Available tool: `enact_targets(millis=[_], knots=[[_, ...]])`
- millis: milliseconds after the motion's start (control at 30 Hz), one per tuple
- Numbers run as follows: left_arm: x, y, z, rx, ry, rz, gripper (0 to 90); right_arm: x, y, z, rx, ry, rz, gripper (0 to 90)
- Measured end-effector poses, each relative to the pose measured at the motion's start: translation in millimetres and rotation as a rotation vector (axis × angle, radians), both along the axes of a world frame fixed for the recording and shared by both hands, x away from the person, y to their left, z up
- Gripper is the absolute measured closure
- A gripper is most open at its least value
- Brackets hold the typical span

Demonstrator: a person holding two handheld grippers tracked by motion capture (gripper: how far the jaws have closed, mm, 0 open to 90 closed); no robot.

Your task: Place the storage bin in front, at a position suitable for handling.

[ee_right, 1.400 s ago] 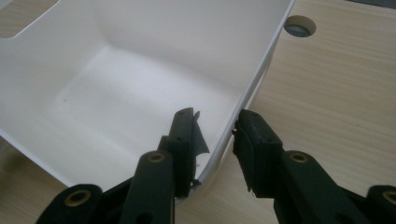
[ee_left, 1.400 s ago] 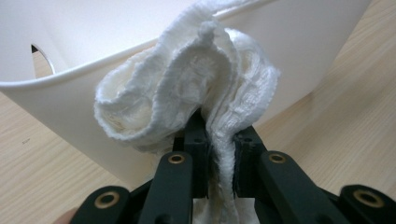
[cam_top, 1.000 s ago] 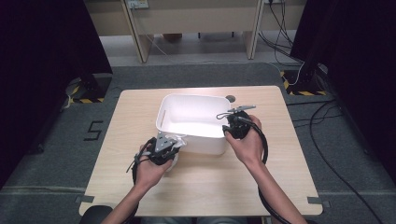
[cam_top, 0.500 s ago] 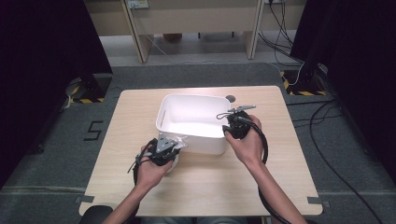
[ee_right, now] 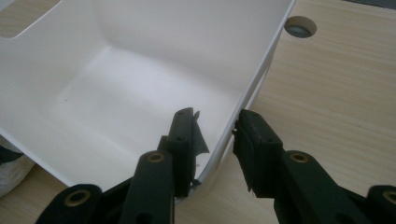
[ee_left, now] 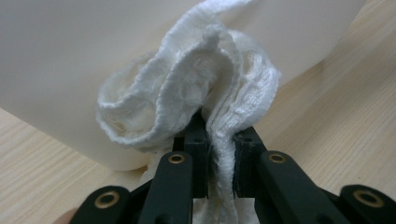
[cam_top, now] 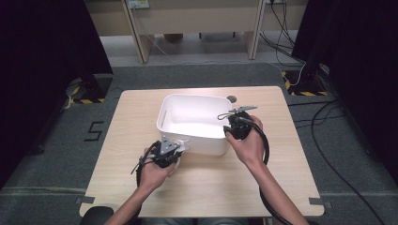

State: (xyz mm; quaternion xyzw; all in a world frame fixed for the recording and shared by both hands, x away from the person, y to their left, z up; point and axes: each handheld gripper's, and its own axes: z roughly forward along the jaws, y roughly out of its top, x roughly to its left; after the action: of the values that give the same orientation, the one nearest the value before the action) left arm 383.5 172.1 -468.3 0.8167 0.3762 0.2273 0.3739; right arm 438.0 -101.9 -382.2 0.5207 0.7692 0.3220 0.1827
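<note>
Meanwhile, at a pale wooden table (cam_top: pixel 117 178), the left claw (ee_left: pixel 219 156) is pinching a crumpled white knitted cloth (ee_left: pixel 196 93) between its black jaws, holding it just beside the outer near wall of a white rectangular plastic bin (cam_top: pixel 187 108). The cloth is bunching upward against that wall, outside the bin. The right claw (ee_right: pixel 215 135) is standing astride the bin's right-hand wall, one jaw inside and one outside, its jaws spread with a gap showing on the outer side.

A black figure "5" (cam_top: pixel 94 131) stands on the grey floor (cam_top: pixel 56 154), just left of the desk (cam_top: pixel 131 122). Nothing else is legible.
</note>
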Motion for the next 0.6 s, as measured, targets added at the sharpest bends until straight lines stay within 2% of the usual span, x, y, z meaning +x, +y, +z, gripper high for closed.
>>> enact_targets(millis=[600], knots=[[2.6,-1.4,-9.8,0.010,0.027,0.000,79.5,-0.4,0.5,0.1,-0.002,0.001,0.000,68.2]])
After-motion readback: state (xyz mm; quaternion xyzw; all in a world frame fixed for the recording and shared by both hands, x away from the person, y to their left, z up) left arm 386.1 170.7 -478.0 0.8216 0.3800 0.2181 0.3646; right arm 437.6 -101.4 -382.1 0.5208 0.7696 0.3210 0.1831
